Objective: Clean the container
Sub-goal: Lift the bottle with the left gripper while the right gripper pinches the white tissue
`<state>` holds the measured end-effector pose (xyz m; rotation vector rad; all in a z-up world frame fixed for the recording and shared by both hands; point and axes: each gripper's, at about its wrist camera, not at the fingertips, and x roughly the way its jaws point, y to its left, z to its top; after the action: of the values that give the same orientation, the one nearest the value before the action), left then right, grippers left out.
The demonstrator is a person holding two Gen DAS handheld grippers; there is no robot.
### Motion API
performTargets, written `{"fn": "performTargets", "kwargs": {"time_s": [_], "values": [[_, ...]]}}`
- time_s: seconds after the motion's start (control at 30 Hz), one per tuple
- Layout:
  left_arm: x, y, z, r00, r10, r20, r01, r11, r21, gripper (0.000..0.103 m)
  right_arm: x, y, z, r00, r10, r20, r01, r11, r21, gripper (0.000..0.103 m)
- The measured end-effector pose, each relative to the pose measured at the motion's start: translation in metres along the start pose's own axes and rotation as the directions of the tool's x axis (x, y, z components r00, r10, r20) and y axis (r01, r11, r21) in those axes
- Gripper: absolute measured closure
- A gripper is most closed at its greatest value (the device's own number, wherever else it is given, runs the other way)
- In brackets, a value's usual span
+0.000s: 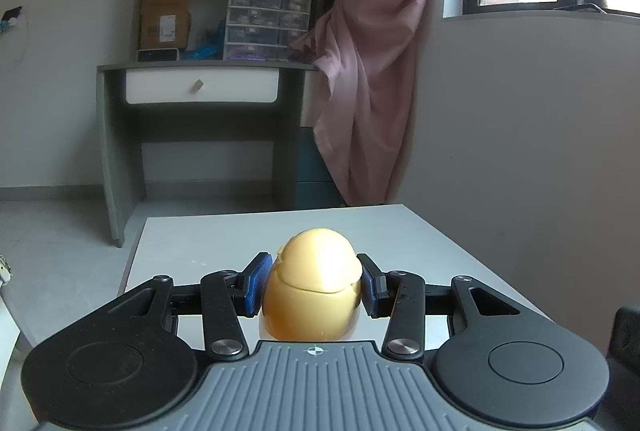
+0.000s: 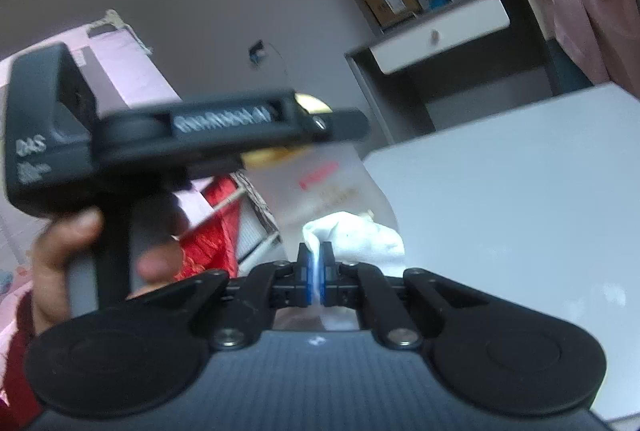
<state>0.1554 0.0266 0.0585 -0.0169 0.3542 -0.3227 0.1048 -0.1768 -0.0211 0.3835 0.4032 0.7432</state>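
Jaws: my left gripper (image 1: 314, 285), lower centre of its view, is closed on the container's yellow cap (image 1: 314, 271), one blue pad on each flank. My right gripper (image 2: 316, 271), centre-low in its view, is pinched nearly shut on a fold of white cloth (image 2: 356, 235).

Container: in the right view its translucent body (image 2: 320, 183), with red print, hangs below the left gripper (image 2: 192, 135) in the middle of the frame; the cloth lies against its lower part. It looks to be held over the near edge of the white surface (image 2: 520, 191), but I cannot tell whether its base rests on anything. A hand (image 2: 60, 255) grips the left tool's handle at lower left.

Step, as I judge it: wiping the outside of the body while the other tool steadies it.

Risks:
- The cap is smooth and domed, and the pads bear only on its sides. Sideways pressure from the cloth could turn the container in the grip or work it loose.
- A seam runs across the cap in the left view. If that part opens or detaches, the body could drop.
- Only a thin fold of cloth is pinched. Dragging on the plastic may pull it free.
- The right view is blurred, so I cannot confirm how firmly the cloth bears on the body.
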Motion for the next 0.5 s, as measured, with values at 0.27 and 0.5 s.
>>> {"fn": "performTargets", "kwargs": {"time_s": [0.27,0.5], "values": [[0.000,0.001,0.000,1.000,-0.007,-0.006,0.007,1.000,-0.012,0.058,-0.008,0.013,0.004,0.999,0.015,0.048,-0.015,1.000,-0.006,0.100],[0.002,0.001,0.000,1.000,-0.007,-0.009,0.007,1.000,-0.017,0.058,-0.020,0.034,0.018,0.986,0.098,0.133,-0.090,0.994,-0.068,0.100]]}}
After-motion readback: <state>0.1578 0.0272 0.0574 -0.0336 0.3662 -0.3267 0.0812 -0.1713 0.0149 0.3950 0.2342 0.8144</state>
